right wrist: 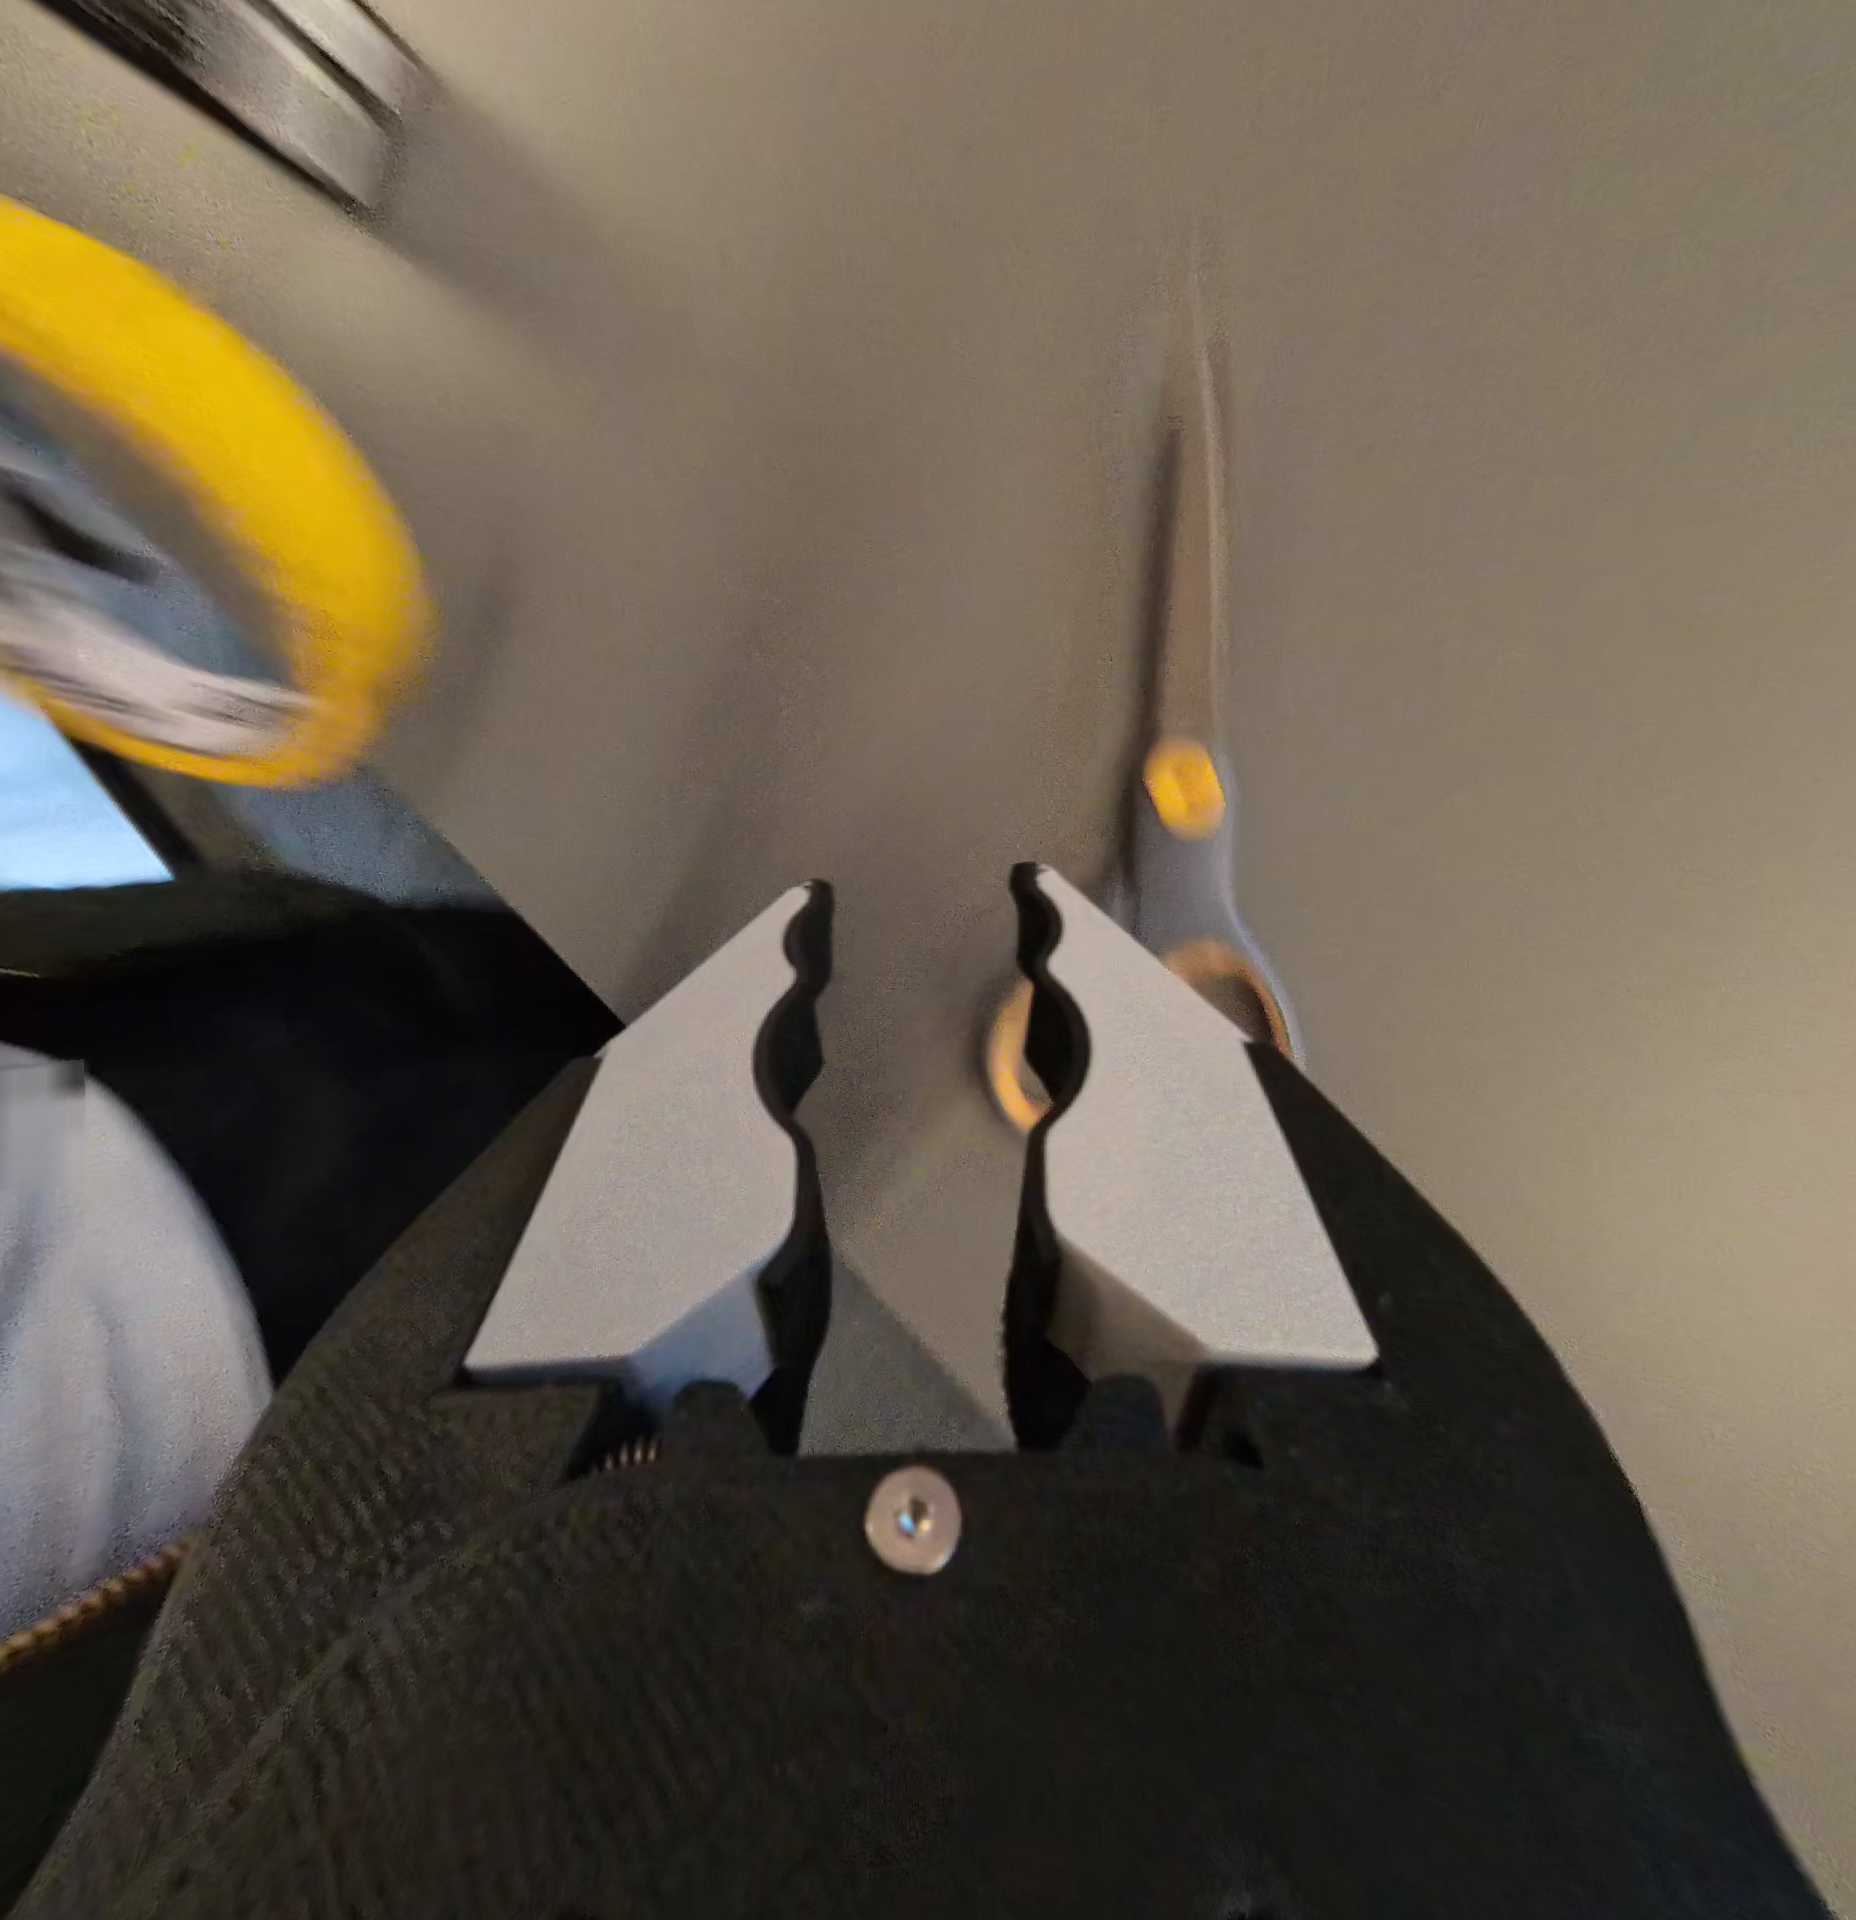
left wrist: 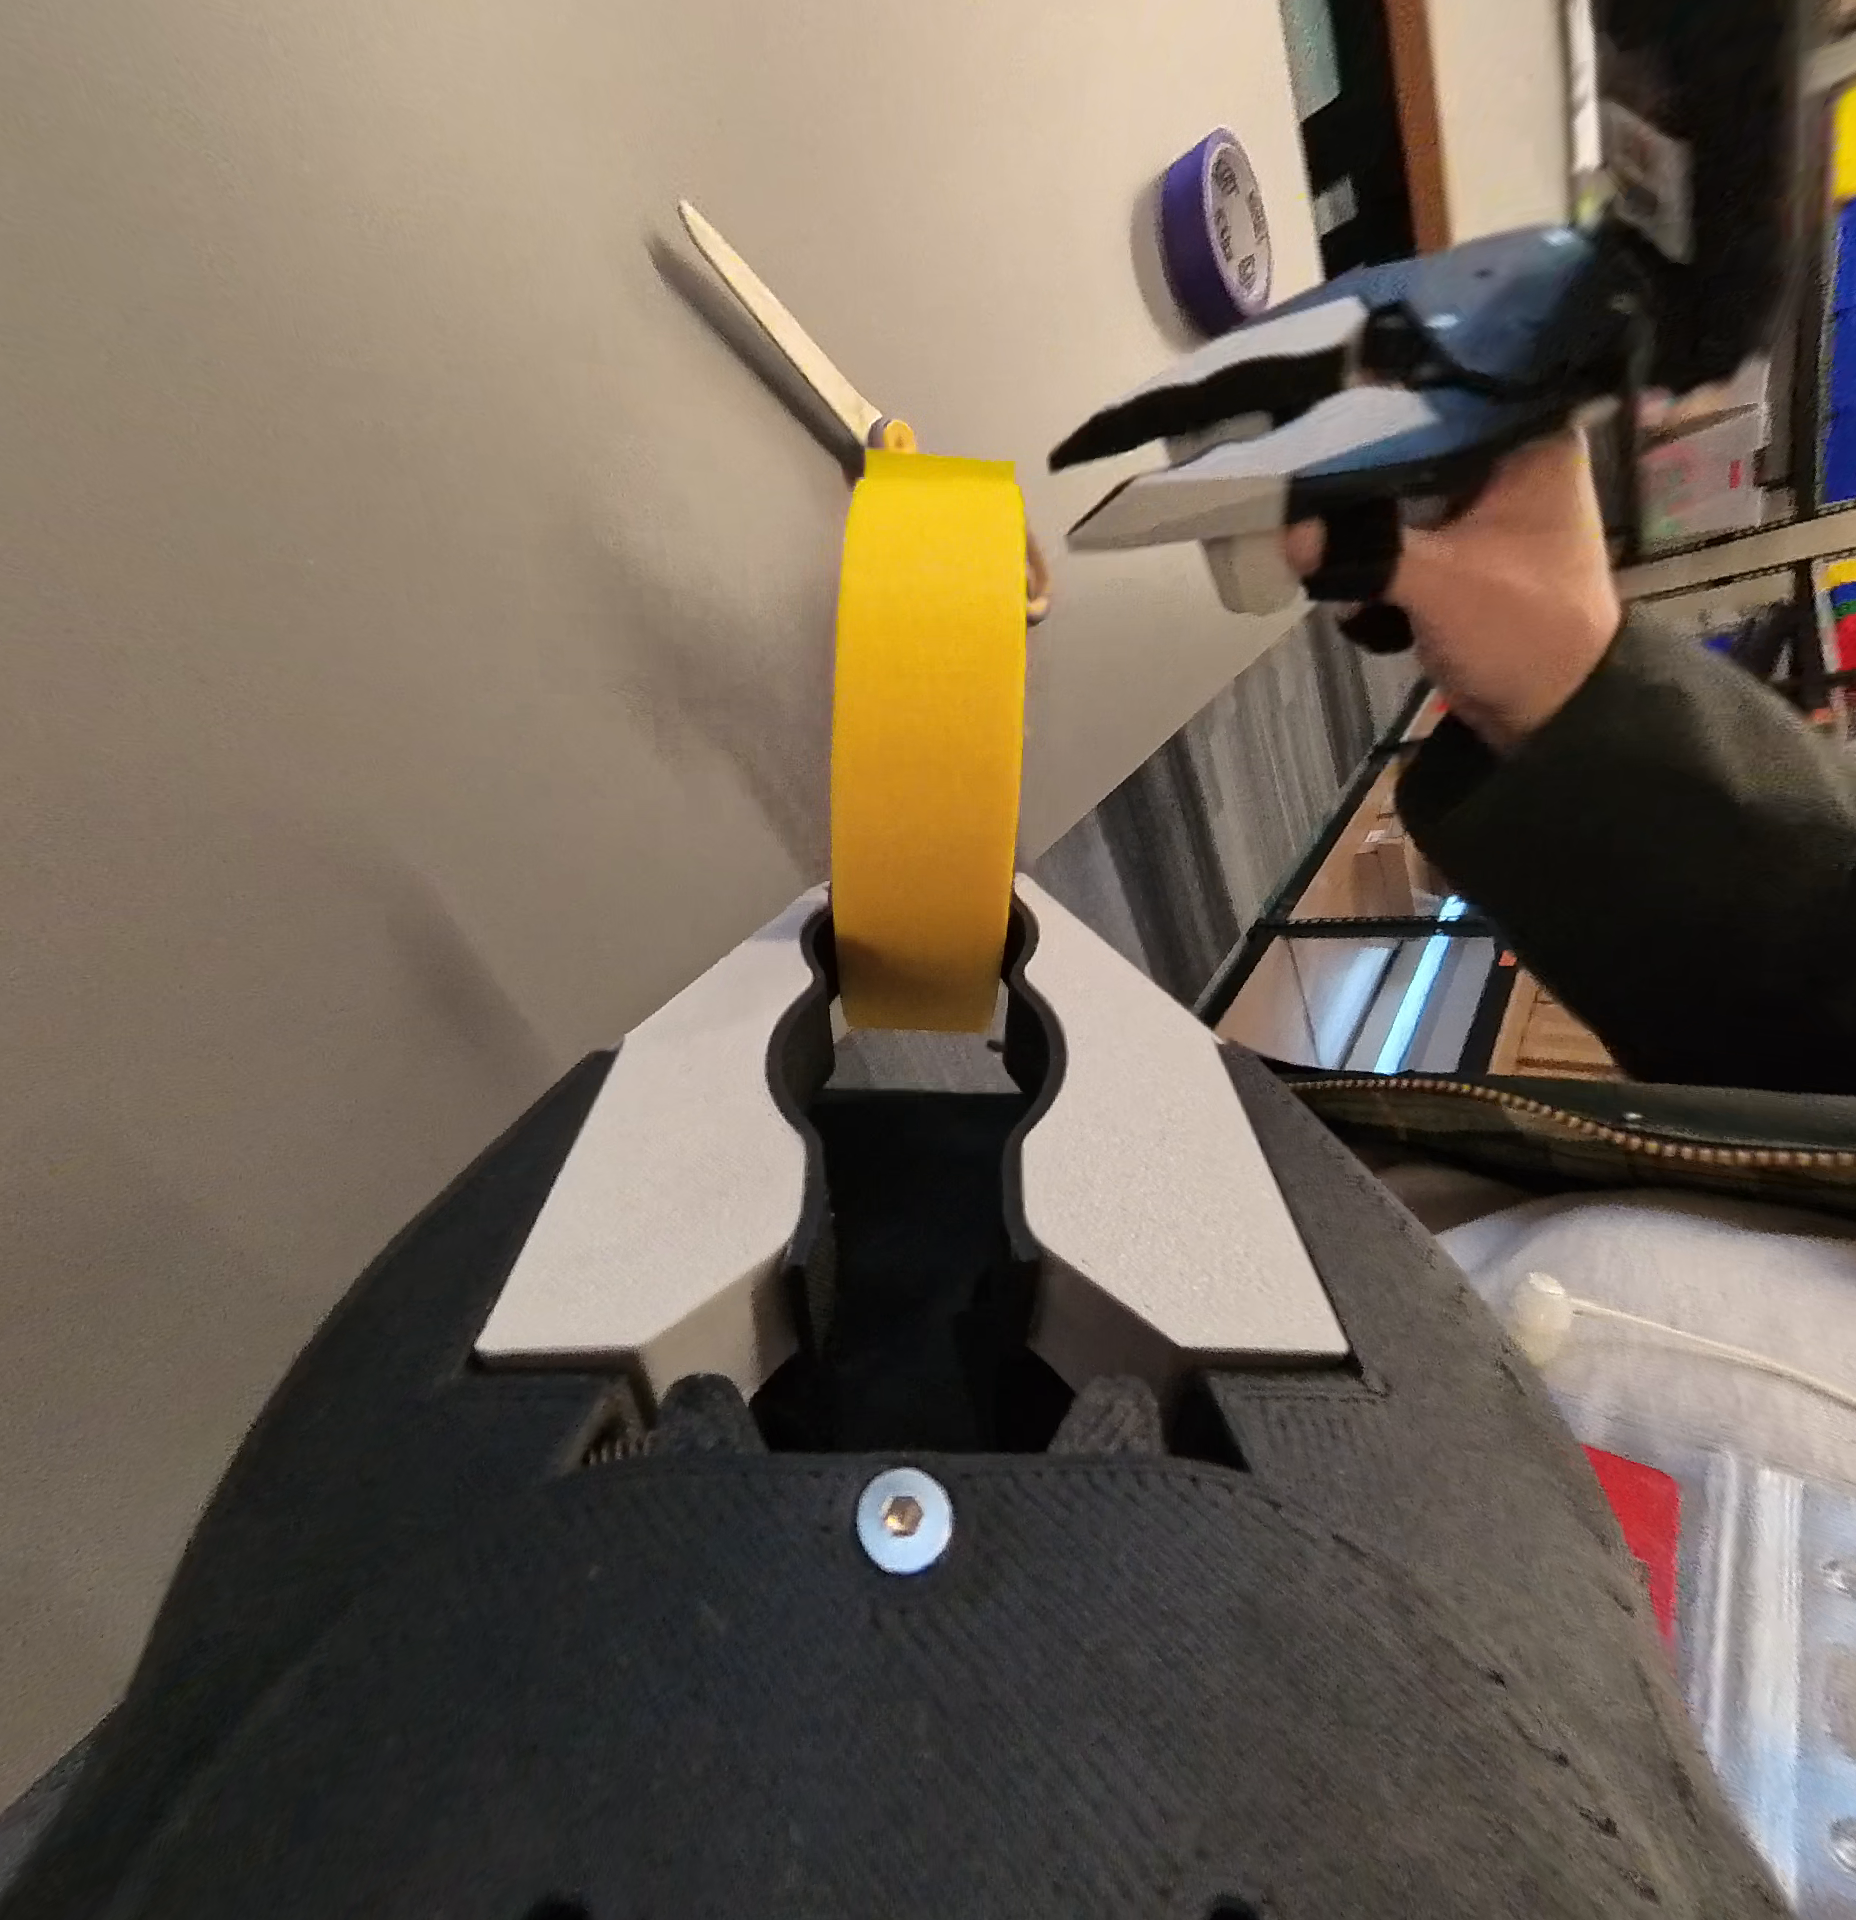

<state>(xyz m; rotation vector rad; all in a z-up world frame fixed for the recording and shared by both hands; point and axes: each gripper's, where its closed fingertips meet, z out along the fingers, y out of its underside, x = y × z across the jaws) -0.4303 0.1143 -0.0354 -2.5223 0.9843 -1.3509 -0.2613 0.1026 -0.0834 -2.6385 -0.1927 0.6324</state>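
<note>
The left gripper (left wrist: 919, 935) pinches an upright yellow tape roll (left wrist: 926, 727); the right gripper (right wrist: 922, 914), spread, points over scissors (right wrist: 1184, 790).

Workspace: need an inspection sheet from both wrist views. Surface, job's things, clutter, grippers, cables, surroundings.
Surface: plain beige tabletop, no marks seen.
Job's things: yellow tape roll held on edge, its loose end at the top; scissors lying flat, blades closed, pointing away from the right gripper.
Clutter: purple tape roll near the far edge.
Grippers: left gripper shut on the yellow tape roll; right gripper open, empty, just short of the scissors' handles.
Cables: nothing seen.
Surroundings: shelving with boxes and coloured bins beyond the table edge; a person's dark sleeve.
</note>
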